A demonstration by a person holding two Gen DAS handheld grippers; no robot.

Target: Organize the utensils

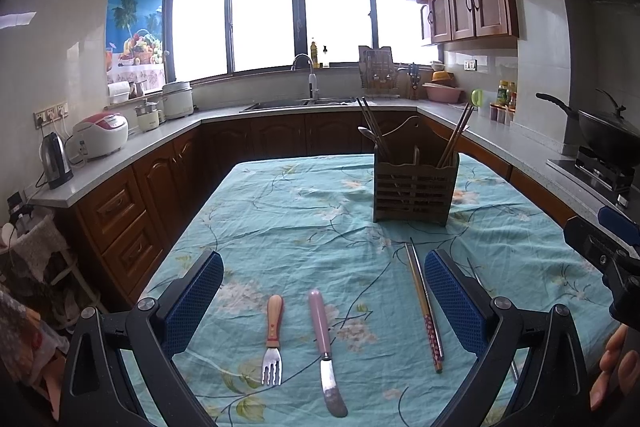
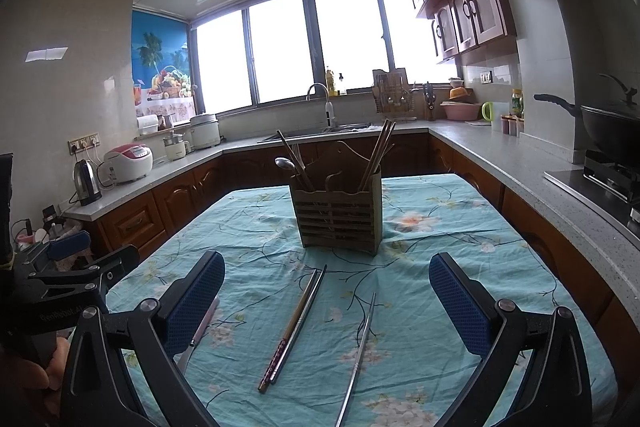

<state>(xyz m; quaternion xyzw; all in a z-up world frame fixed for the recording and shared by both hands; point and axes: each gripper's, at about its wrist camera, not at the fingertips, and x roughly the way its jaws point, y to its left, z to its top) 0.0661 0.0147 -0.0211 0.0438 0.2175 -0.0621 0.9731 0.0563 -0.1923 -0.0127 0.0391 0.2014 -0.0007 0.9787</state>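
The surface [image 1: 304,211] wears a teal floral cloth and carries everything. Largest on it is the slatted wooden utensil holder [image 2: 339,223], standing upright toward the far edge with chopsticks and a spoon leaning out of its top; the right wrist view has it dead ahead, the left wrist view has it off to the right.

The left claw [image 1: 324,301] is spread wide and grips nothing. Between its fingers, near the near edge, lie a pink-handled butter knife [image 1: 326,347] and a wooden-handled fork [image 1: 273,339], side by side but apart, handles pointing away. The fork appears only in the left wrist view; the right wrist view catches just a slice of the knife behind its own left finger.

The right claw [image 2: 327,301] is likewise wide open and empty. Between its fingers lie a patterned chopstick pair [image 2: 294,325], the 2 sticks touching, and a pair of metal chopsticks [image 2: 360,351] just beside it toward the right edge. The left wrist view shows the patterned pair fully, the metal ones only as slivers behind its right finger.
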